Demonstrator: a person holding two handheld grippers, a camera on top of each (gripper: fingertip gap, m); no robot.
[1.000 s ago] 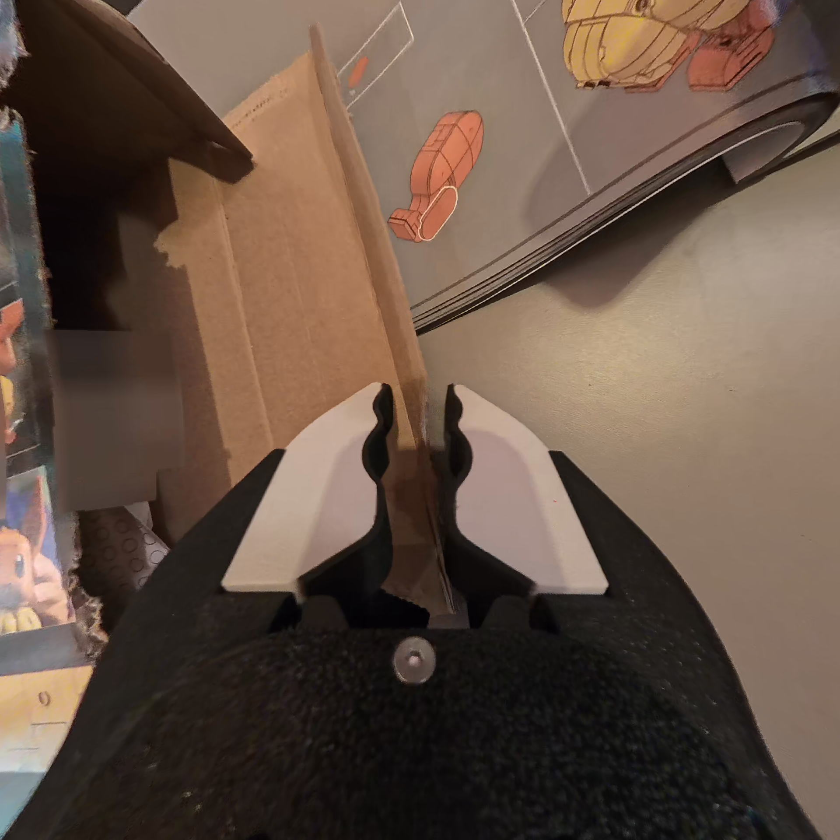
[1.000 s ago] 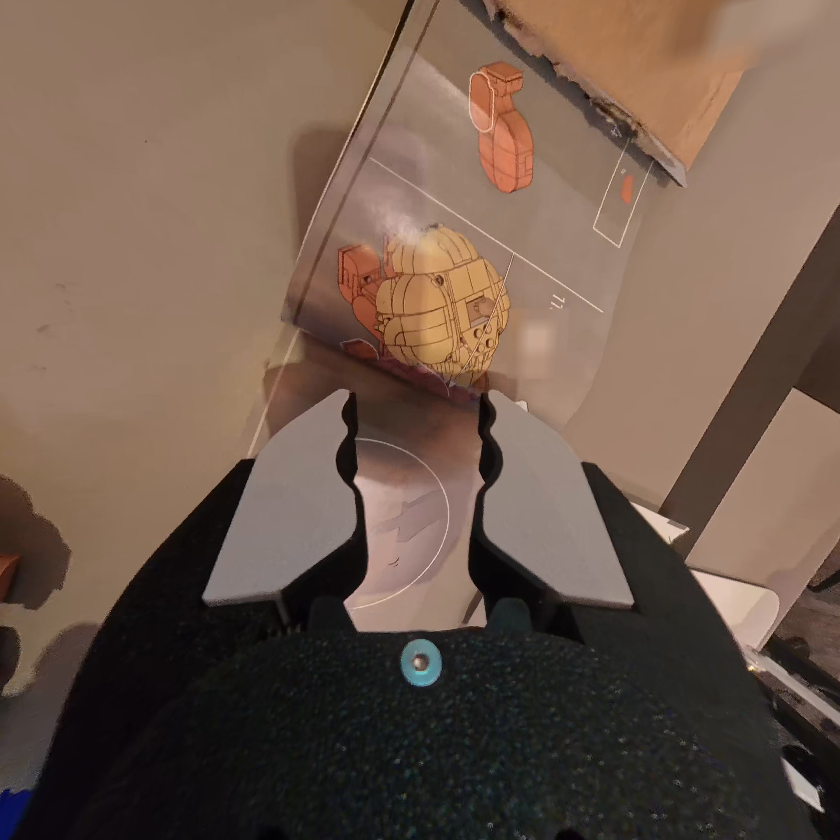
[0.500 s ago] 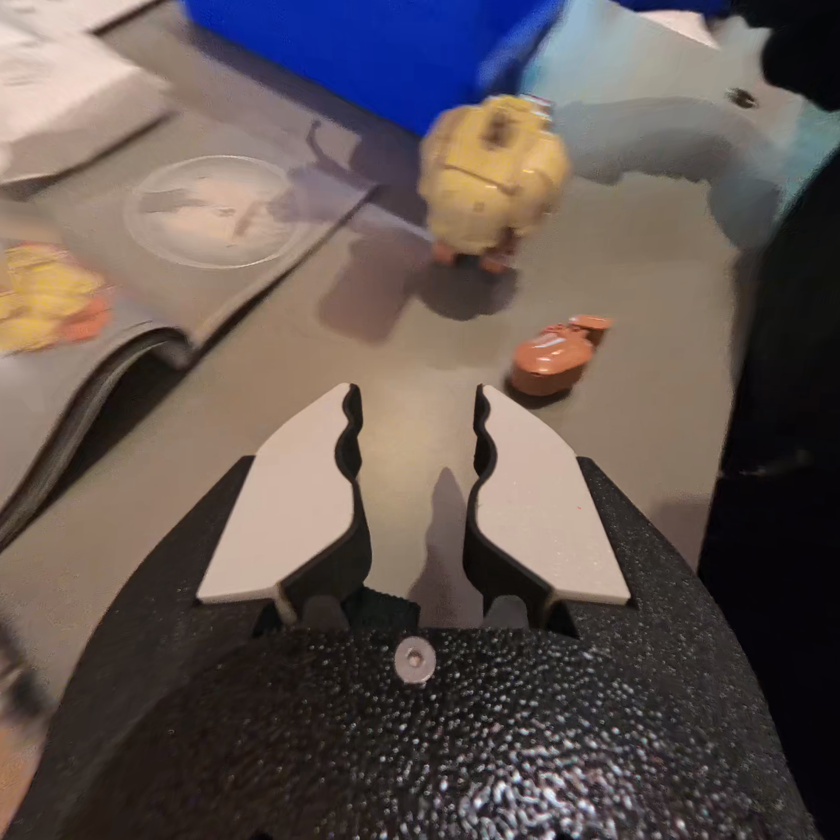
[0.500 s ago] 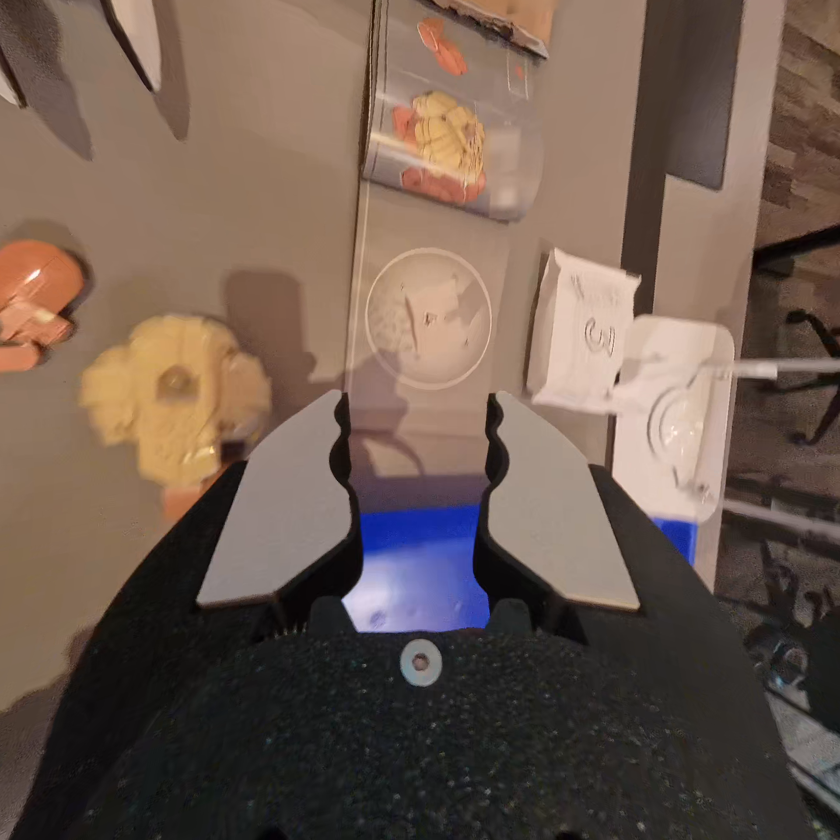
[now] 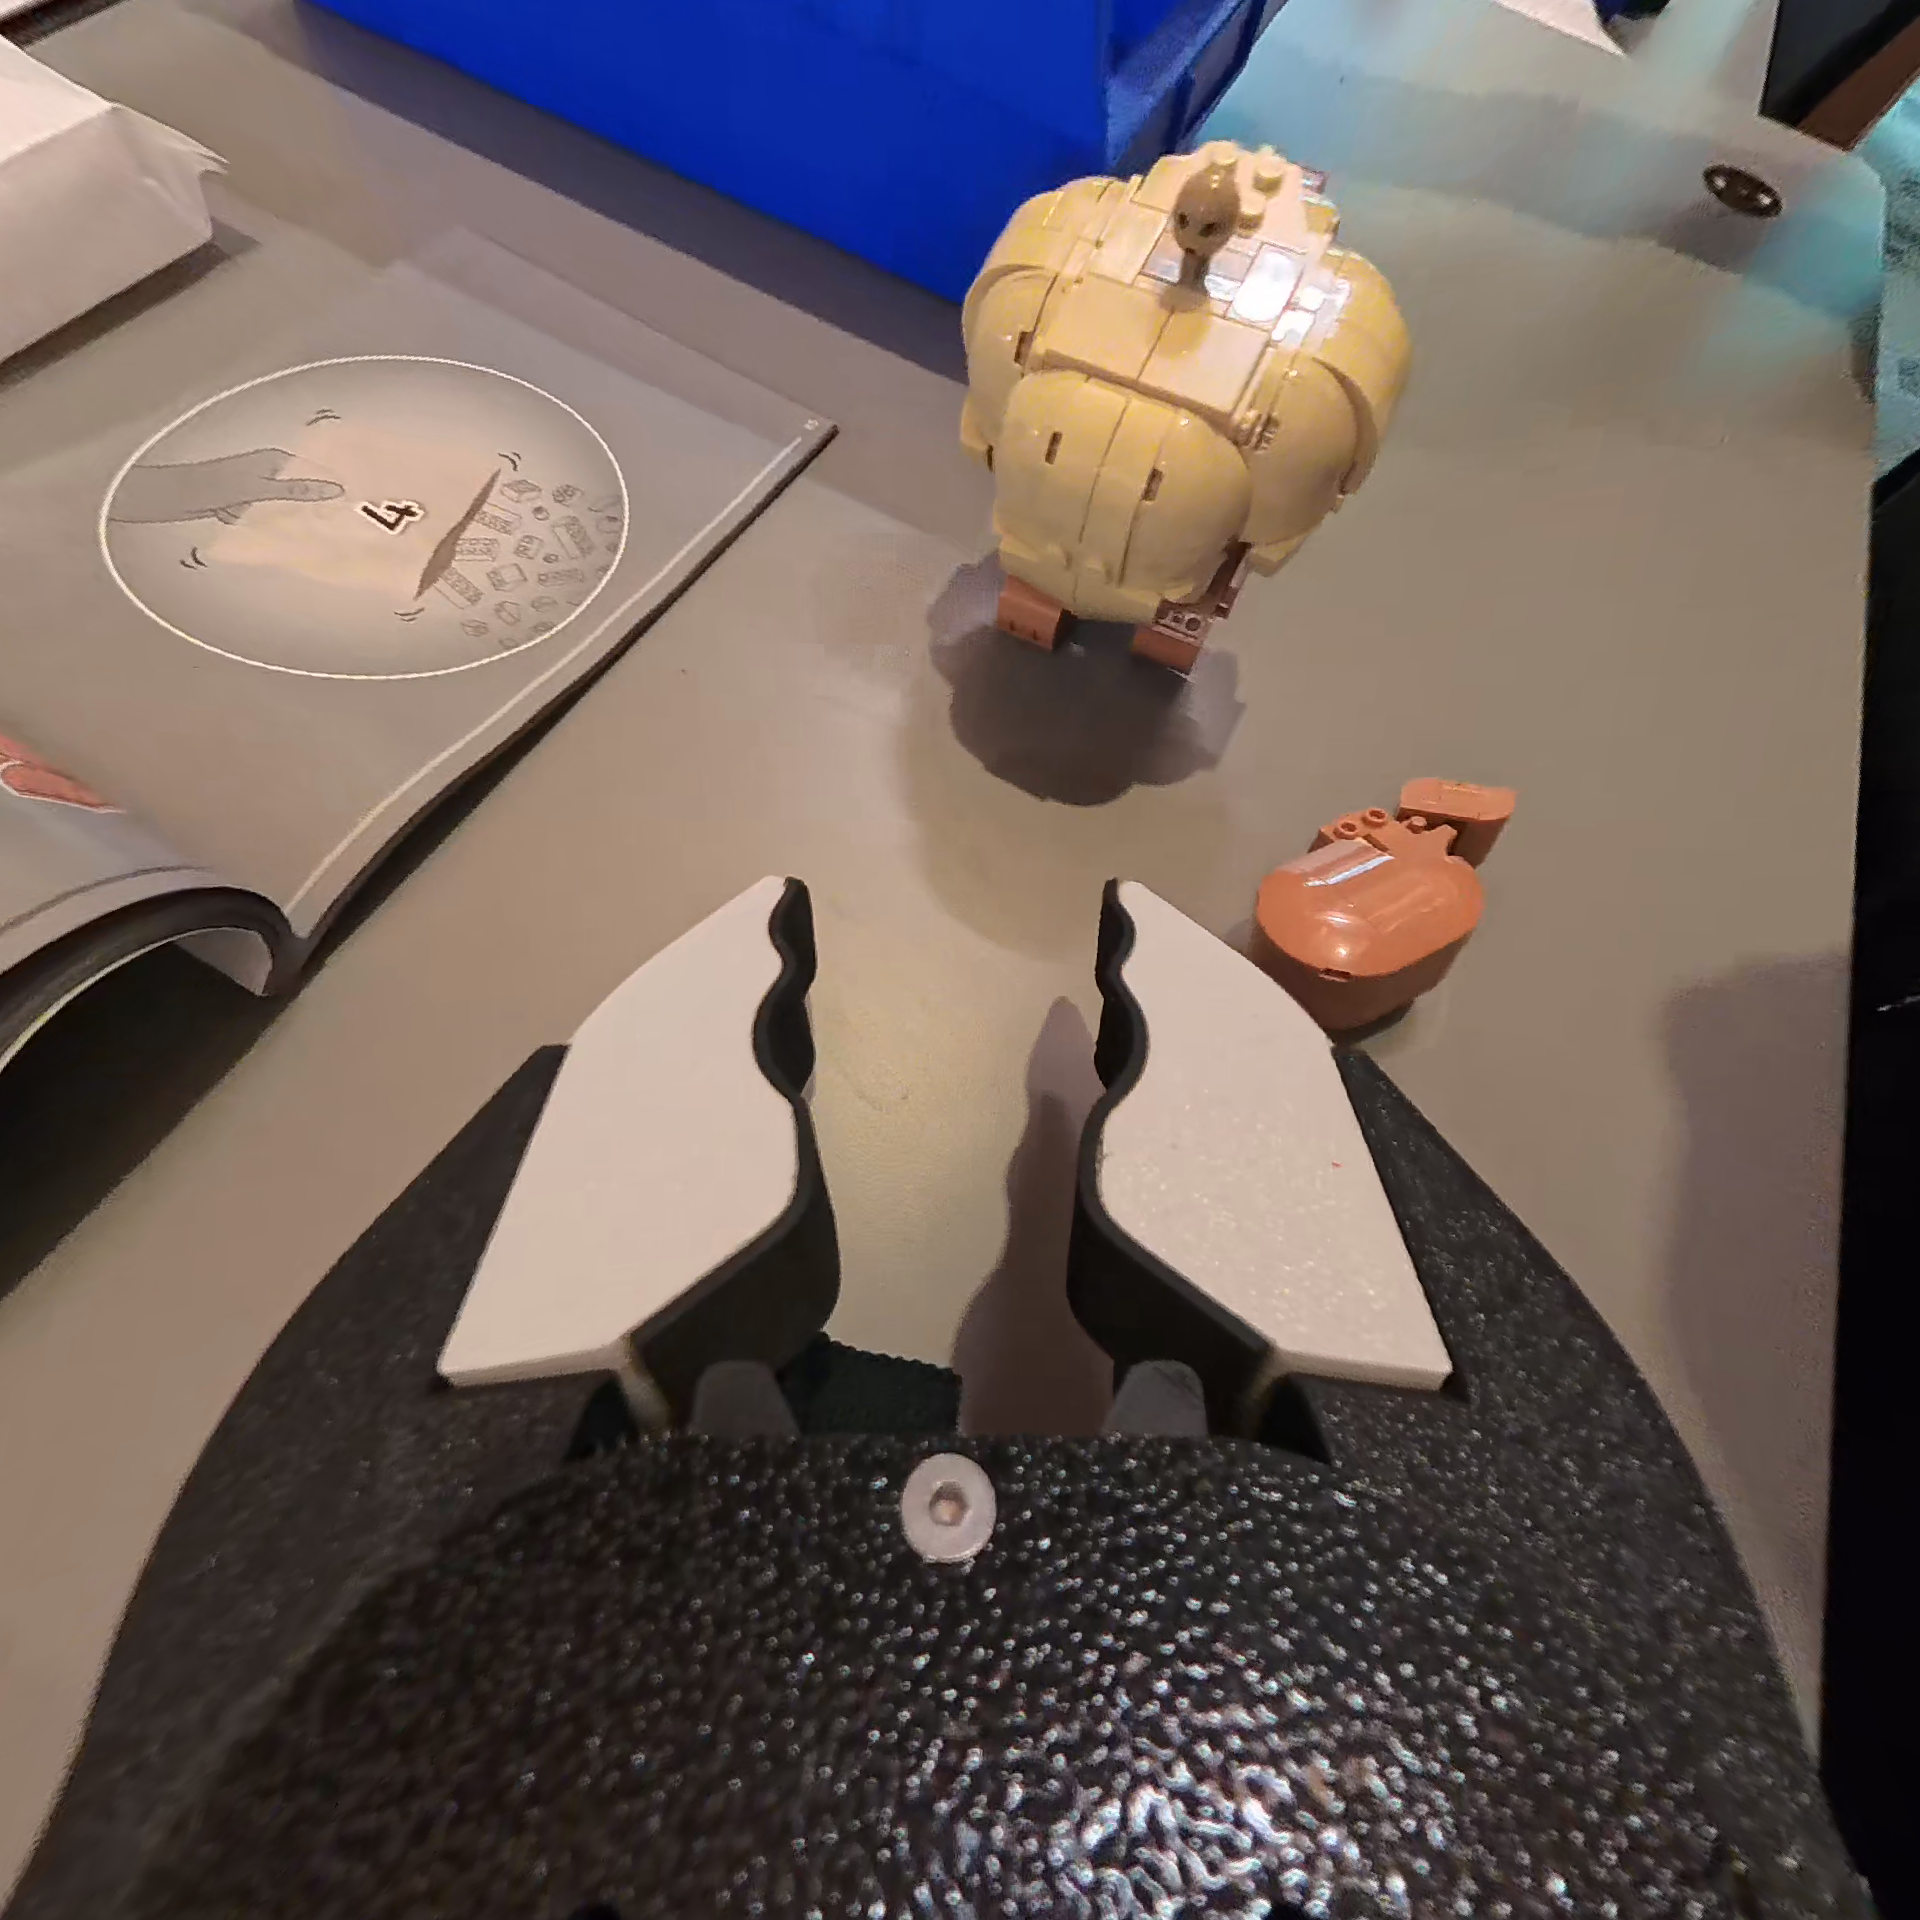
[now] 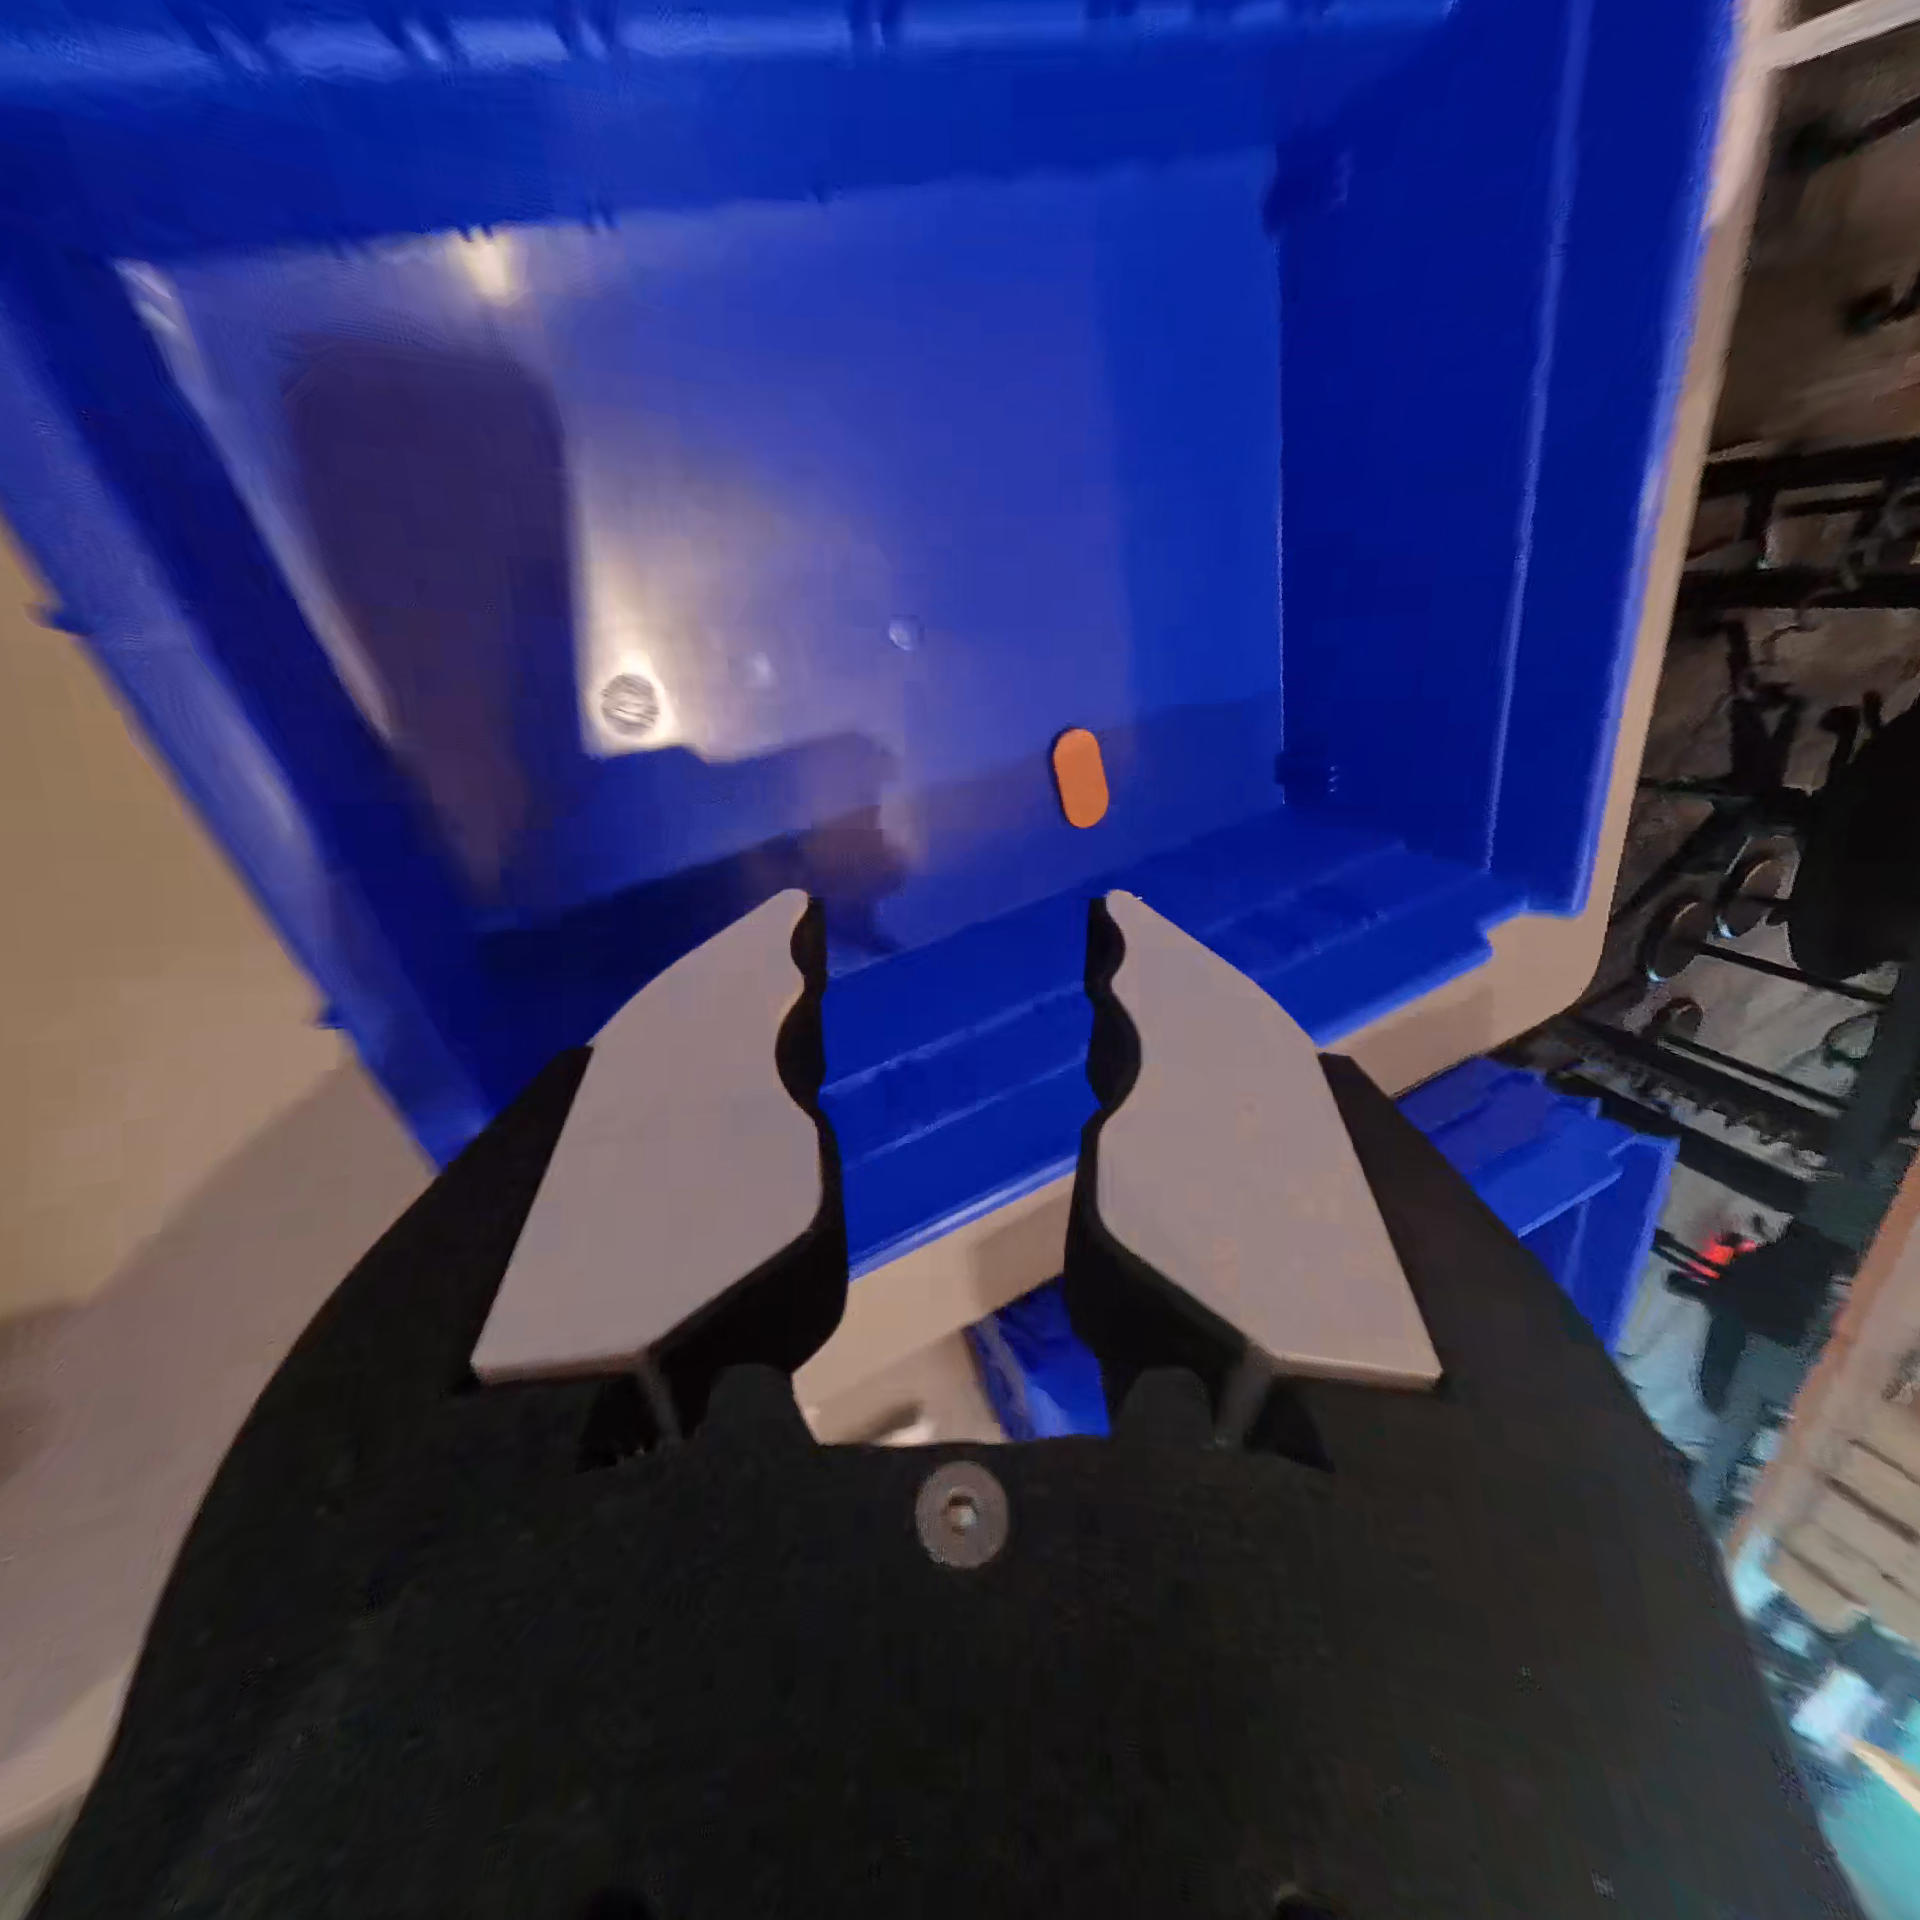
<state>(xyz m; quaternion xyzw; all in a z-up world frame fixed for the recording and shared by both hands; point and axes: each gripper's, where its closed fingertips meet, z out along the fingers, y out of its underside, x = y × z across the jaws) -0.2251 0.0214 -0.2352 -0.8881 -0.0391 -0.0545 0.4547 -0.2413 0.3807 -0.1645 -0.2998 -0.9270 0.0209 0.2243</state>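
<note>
Hovering released over bare desk [image 5: 1558,582], the left tool [image 5: 951,914] holds nothing. The brown brick piece [image 5: 1371,925] lies just right of its right fingertip, so a sideways drift could knock it. The tan brick model [image 5: 1174,416] stands upper centre, well ahead. The right tool [image 6: 951,925], also released and holding nothing, hangs over the blue bin [image 6: 1403,416]; the small orange piece [image 6: 1081,777] lies inside, just above its tips.

The right gripper [image 6: 951,914] hangs over a blue plastic bin [image 6: 1403,520], jaws parted with nothing between them but the bin's near wall below. Just ahead of the right fingertip [image 6: 1117,920], a small orange oval piece [image 6: 1080,777] lies on the bin floor. A beige table [image 6: 156,1091] shows to the left.
</note>
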